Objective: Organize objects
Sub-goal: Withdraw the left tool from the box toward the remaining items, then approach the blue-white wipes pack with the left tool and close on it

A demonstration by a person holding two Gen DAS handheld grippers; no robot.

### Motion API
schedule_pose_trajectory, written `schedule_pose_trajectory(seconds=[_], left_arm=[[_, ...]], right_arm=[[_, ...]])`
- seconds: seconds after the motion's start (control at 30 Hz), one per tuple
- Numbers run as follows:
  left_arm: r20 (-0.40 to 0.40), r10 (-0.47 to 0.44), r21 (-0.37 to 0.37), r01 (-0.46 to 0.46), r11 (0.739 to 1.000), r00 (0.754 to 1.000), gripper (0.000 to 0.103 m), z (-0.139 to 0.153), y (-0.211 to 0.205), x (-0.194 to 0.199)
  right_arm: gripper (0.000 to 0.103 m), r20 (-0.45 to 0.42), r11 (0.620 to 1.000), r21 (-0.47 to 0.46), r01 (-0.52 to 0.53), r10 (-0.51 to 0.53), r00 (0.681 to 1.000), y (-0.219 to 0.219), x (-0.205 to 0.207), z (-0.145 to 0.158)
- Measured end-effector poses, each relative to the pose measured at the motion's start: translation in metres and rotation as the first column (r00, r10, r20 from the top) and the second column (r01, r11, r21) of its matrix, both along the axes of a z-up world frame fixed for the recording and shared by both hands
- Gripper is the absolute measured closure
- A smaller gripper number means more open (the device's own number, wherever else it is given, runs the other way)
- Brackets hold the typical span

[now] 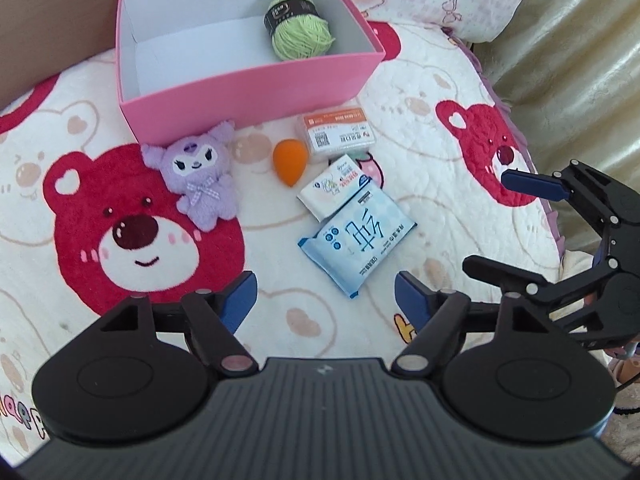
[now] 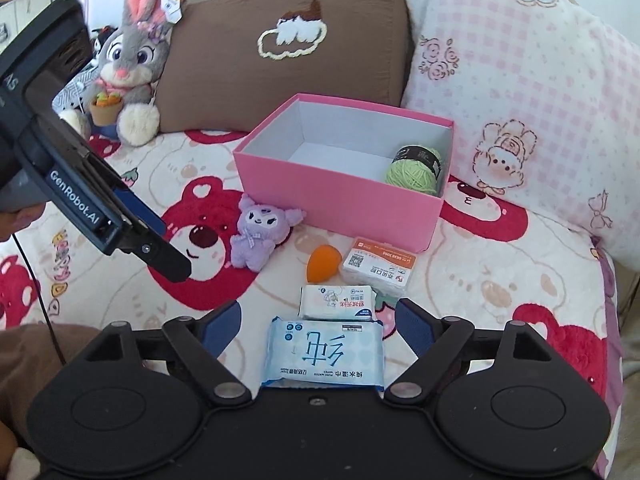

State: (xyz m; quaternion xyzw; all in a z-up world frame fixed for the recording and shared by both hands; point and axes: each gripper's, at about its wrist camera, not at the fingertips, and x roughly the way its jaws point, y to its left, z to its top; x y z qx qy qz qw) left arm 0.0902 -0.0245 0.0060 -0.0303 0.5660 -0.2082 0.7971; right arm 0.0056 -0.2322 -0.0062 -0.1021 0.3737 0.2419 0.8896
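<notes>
An open pink box [image 1: 248, 92] stands on the bear-print blanket with a green yarn ball [image 1: 300, 32] inside. In front of it lie a purple plush [image 1: 204, 180], an orange egg-shaped sponge [image 1: 289, 162], a small labelled box [image 1: 338, 134], a tissue pack [image 1: 336, 190] and a blue wet-wipes pack [image 1: 356, 244]. My left gripper [image 1: 326, 292] hangs open just short of the wipes, holding nothing. My right gripper [image 2: 320, 316] is open above the wipes pack [image 2: 324, 354], its fingers wide of the pack's sides and not touching it. The pink box [image 2: 340, 200] lies beyond.
A brown pillow [image 2: 288, 48], a pink checked pillow [image 2: 520, 100] and a grey bunny plush [image 2: 128, 60] line the head of the bed. The blanket's edge [image 1: 552, 216] drops off at the right, beside my right gripper [image 1: 516, 228].
</notes>
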Motion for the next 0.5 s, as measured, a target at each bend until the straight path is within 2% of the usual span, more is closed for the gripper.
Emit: schedule_pose_trajectory(seconds=[0.17, 0.3, 0.5], left_arm=[[-0.028, 0.008, -0.009, -0.009, 1.0, 1.0, 0.025, -0.014, -0.005, 0.003], [-0.102, 0.026, -0.057, -0.032, 0.998, 0.994, 0.025, -0.029, -0.004, 0.009], [-0.093, 0.019, -0.037, -0.023, 0.999, 0.995, 0.025, -0.045, -0.012, 0.009]], right_arm=[[0.014, -0.012, 0.999, 0.017, -0.029, 0.029, 1.0, 0.001, 0.0, -0.013], [0.014, -0.019, 0.998, 0.021, -0.059, 0.059, 0.998, 0.003, -0.002, -0.024], [0.014, -0.006, 0.995, -0.005, -0.102, 0.102, 0.995, 0.006, -0.003, -0.042]])
